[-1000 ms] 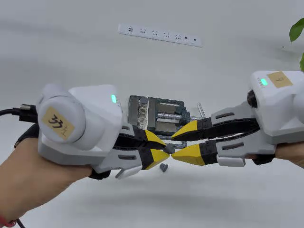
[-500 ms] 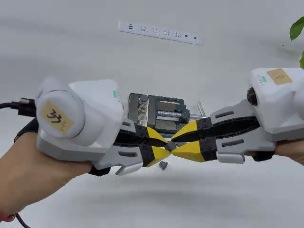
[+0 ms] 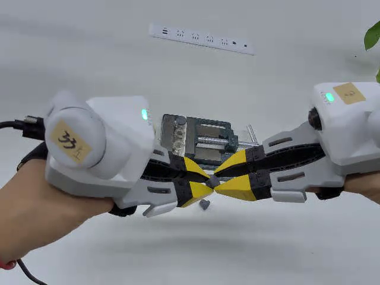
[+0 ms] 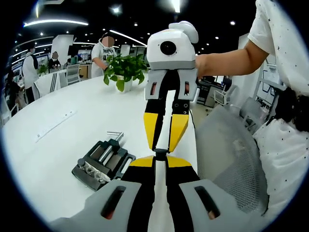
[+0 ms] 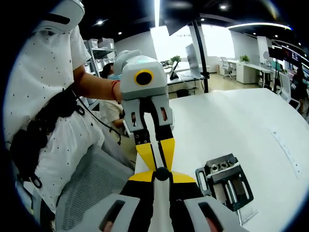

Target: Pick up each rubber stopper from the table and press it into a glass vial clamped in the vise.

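Note:
A small grey rubber stopper (image 3: 212,183) hangs in the air between the two grippers, which meet tip to tip above the table. My left gripper (image 3: 208,182) is shut on it from the left, and my right gripper (image 3: 216,181) pinches it from the right. The stopper (image 5: 162,174) looks dark and round in the right gripper view. A second stopper (image 3: 203,205) lies on the table just below them. Behind stands the dark vise (image 3: 202,139), clamping a row of glass vials (image 3: 177,138), one of them capped in grey.
A white power strip (image 3: 202,39) lies at the far side of the table. Green plant leaves (image 3: 374,35) reach in at the right edge. A mesh chair (image 4: 231,154) stands off the table's edge beside the person.
The right gripper's jaws have narrowed onto the stopper that the left gripper holds. Both grippers stay tip to tip in nearly the same place.

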### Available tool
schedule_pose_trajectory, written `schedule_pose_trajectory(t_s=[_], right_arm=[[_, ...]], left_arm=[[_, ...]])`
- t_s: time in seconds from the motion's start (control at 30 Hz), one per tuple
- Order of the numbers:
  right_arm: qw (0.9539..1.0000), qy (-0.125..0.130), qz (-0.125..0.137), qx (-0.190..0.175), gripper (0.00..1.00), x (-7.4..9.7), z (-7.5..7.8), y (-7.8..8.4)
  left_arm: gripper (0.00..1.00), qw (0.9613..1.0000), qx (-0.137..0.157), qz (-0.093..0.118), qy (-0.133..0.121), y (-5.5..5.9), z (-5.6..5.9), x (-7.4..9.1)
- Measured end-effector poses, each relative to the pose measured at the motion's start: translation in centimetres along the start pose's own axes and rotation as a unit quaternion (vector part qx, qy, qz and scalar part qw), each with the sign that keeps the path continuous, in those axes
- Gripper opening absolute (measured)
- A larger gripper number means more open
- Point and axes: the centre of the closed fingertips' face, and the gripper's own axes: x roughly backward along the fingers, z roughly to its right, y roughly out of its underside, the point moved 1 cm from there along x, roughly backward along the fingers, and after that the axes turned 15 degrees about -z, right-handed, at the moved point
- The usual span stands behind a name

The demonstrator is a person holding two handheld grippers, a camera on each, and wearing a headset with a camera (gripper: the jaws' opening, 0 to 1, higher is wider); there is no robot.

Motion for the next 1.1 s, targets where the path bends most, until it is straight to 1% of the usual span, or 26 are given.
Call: schedule_pose_trajectory(t_s=[0.3, 0.57, 0.67, 0.9, 1.1], right_arm=[[0.9999, 0.001, -0.01, 0.009, 0.05, -0.3, 0.0, -0.2], [0.9996, -0.011, -0.021, 0.015, 0.05, -0.6, -0.5, -0.3], [0.9995, -0.018, -0.024, 0.01, 0.05, -0.6, -0.6, -0.3], [0.9993, -0.024, -0.028, 0.005, 0.06, -0.9, -0.9, -0.2], [0.9991, -0.022, -0.034, 0.011, 0.05, -1.2, -1.0, -0.1]], left_arm=[[0.04, 1.0, -0.004, -0.004, 0.001, 0.4, -0.1, 0.2], [0.03, 0.9998, -0.01, -0.008, 0.013, 0.7, 0.1, 0.2], [0.03, 0.9997, -0.013, -0.009, 0.018, 0.8, 0.2, 0.2], [0.03, 0.9993, -0.019, -0.022, 0.023, 1.1, 0.4, 0.2], [0.03, 0.9989, -0.026, -0.03, 0.024, 1.4, 0.6, 0.0]])
